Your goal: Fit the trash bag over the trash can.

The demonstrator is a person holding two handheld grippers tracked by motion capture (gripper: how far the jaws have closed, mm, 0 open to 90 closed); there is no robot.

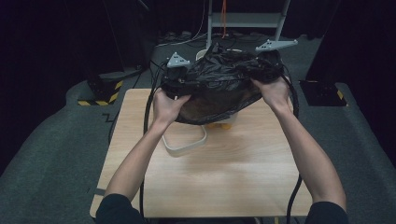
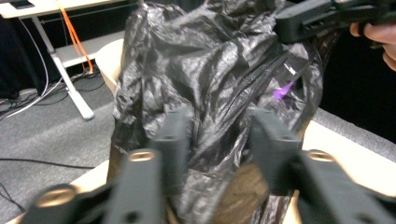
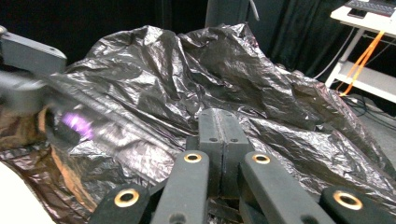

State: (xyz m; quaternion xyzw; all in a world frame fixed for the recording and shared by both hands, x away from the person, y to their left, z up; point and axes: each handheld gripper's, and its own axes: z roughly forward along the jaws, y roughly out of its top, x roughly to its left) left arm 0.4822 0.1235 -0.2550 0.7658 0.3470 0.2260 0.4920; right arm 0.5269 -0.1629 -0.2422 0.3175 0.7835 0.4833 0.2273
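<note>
One black bag [image 1: 219, 84] | two grippers: left gripper [image 2: 219, 140] jaws apart around bag, right gripper [image 3: 219, 135] pinching bag.

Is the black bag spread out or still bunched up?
Spread out: the black bag is stretched between the left gripper and right gripper, draped wide, crinkled.

The setting is a lab or recording studio. Black curtains [image 1: 46, 42] enclose a small wooden table [image 1: 243, 177] on grey carpet [image 1: 51, 140]. Behind the table stands a white metal frame [image 1: 247, 18] with loose cables [image 1: 187, 39]; hazard-striped bases [image 1: 100, 95] flank the table.
</note>
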